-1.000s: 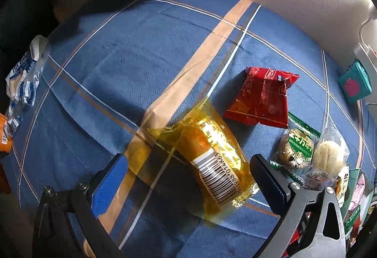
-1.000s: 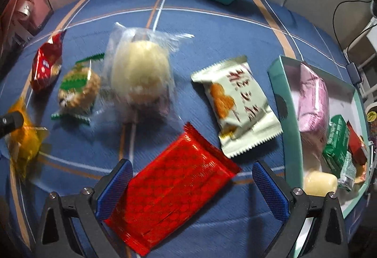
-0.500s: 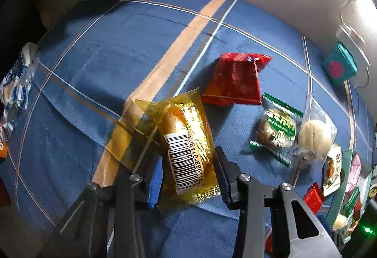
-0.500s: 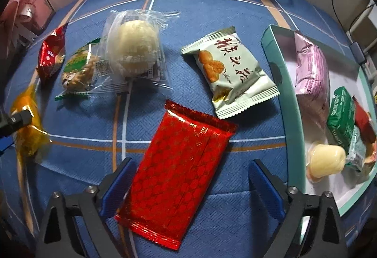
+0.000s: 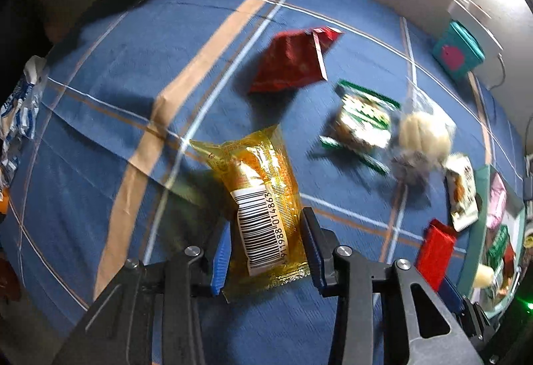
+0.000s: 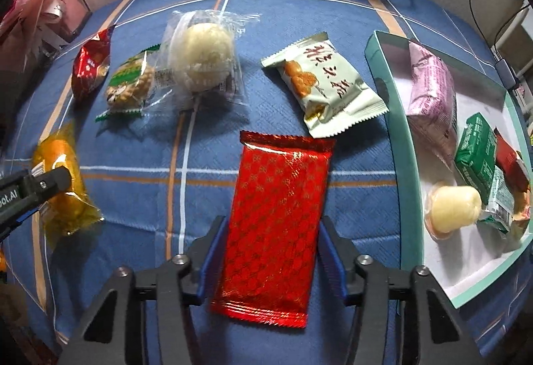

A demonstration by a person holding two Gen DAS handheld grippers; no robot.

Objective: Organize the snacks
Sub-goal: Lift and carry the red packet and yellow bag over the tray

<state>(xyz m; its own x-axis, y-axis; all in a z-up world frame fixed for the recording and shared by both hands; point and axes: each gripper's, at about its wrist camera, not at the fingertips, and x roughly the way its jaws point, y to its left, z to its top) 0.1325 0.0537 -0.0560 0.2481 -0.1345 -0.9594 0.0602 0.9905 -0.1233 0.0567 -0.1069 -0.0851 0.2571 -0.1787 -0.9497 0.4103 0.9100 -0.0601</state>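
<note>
Yellow pack [image 5: 263, 198] is pinched at its barcode end by the left hand-held gripper [image 5: 266, 251], over the blue cloth [image 5: 133, 65] of the table. Right hand-held gripper [image 6: 273, 251] is closing on the red pack [image 6: 279, 215], pads at its long edges. Bare cloth lies open left of the yellow pack. Nearby, the bun [image 6: 203, 56] overlaps the biscuit [image 6: 131, 81]. Beside the red pack, the box [image 6: 396, 138] holds pink [image 6: 429, 88] and green [image 6: 476, 148] packs.
</note>
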